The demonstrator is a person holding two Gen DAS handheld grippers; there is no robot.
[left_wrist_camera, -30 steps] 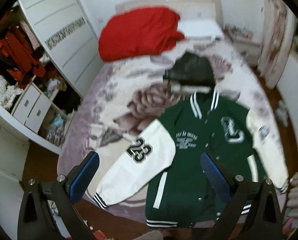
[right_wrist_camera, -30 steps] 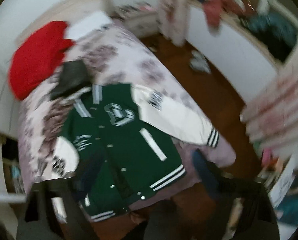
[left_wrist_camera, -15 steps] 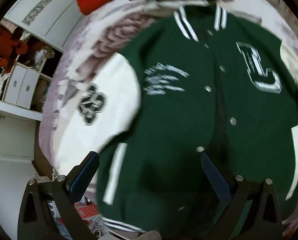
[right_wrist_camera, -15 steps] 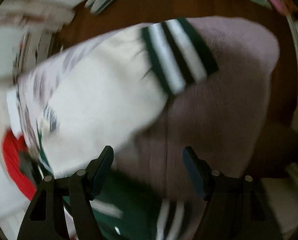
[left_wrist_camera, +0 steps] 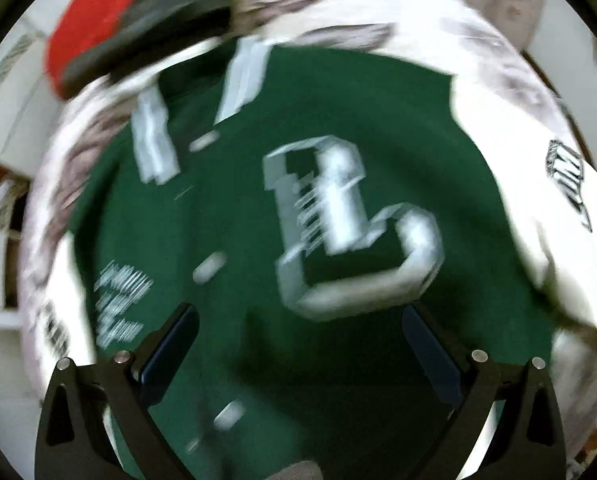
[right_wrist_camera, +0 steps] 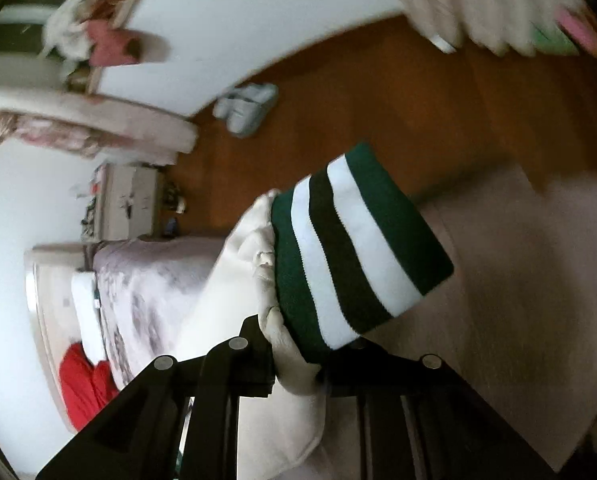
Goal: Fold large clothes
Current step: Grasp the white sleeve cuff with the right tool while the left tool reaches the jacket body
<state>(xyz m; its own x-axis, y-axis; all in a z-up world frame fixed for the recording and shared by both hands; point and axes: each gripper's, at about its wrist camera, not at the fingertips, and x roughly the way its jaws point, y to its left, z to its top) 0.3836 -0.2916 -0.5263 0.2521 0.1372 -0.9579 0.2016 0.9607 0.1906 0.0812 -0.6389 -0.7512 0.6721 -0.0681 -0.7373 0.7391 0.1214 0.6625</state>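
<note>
A green varsity jacket with white sleeves and a big white letter L lies spread flat on the bed, blurred in the left wrist view. My left gripper is open and hovers close above the jacket's chest, holding nothing. My right gripper is shut on the jacket's white sleeve just behind its green and white striped cuff, which sticks up past the fingers.
A red garment and a dark grey garment lie beyond the jacket's collar. The bed has a pale floral cover. Brown wooden floor with pale slippers lies beside the bed, near white furniture.
My left gripper has moved down and forward over the jacket, from its lower front to the chest letter. My right gripper has gone from open above the sleeve cuff to shut on the sleeve.
</note>
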